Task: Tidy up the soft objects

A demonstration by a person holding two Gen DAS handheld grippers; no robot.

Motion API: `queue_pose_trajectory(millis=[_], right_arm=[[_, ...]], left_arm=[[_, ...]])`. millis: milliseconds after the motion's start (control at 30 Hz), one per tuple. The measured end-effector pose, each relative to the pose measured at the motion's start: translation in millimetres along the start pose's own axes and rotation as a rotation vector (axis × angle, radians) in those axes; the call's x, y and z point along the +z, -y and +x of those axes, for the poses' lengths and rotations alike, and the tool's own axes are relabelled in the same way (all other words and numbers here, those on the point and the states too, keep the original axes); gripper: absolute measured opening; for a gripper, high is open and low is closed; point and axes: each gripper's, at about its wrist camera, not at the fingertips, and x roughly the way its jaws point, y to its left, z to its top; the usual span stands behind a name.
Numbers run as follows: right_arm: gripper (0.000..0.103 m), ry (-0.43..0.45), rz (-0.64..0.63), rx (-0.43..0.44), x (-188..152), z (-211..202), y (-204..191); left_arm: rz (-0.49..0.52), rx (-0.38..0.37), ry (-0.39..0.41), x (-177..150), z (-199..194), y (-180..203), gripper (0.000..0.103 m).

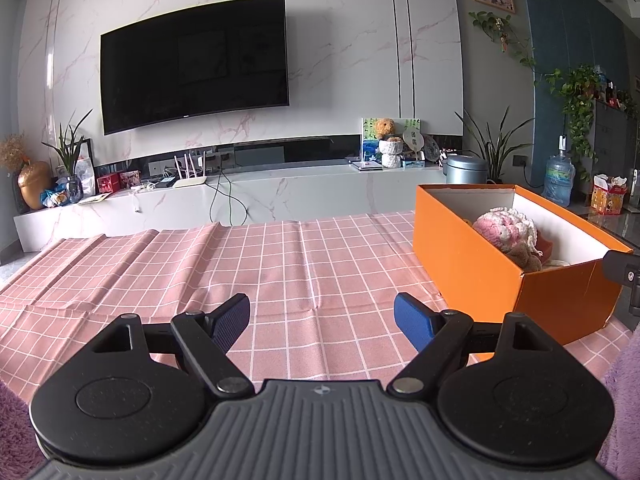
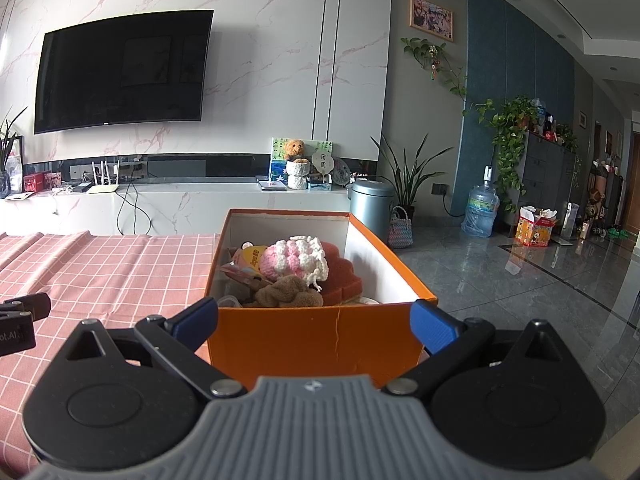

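An orange box [image 2: 320, 340] stands on the pink checked tablecloth [image 1: 200, 272] at the table's right end; it also shows in the left wrist view [image 1: 472, 264]. Inside lie a pink and white crochet piece [image 2: 294, 260], a brown plush toy [image 2: 288, 292], a rust-red sponge [image 2: 340, 276] and a yellow packet [image 2: 250, 258]. The crochet piece shows in the left wrist view too [image 1: 504, 228]. My right gripper [image 2: 316, 322] is open and empty, its fingers either side of the box's near wall. My left gripper [image 1: 322, 320] is open and empty above bare cloth, left of the box.
A white TV console [image 1: 240, 196] with a wall TV [image 1: 192, 76] stands beyond the table's far edge. Right of the table are a grey bin [image 2: 370, 208], plants, a water bottle [image 2: 482, 212] and a shiny tiled floor [image 2: 520, 280]. Purple fluffy fabric [image 1: 624, 380] shows at the frame edges.
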Motion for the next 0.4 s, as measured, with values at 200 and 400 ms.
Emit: queue_pose_trajectory(millis=[200, 400], right_arm=[[0.100, -0.001, 0.000, 0.000, -0.7, 0.8, -0.8], [0.100, -0.001, 0.000, -0.001, -0.4, 0.5, -0.7]], left_arm=[[0.001, 0.001, 0.000, 0.1, -0.1, 0.1, 0.096], [-0.006, 0.001, -0.002, -0.3, -1.2, -2.2, 0.096]])
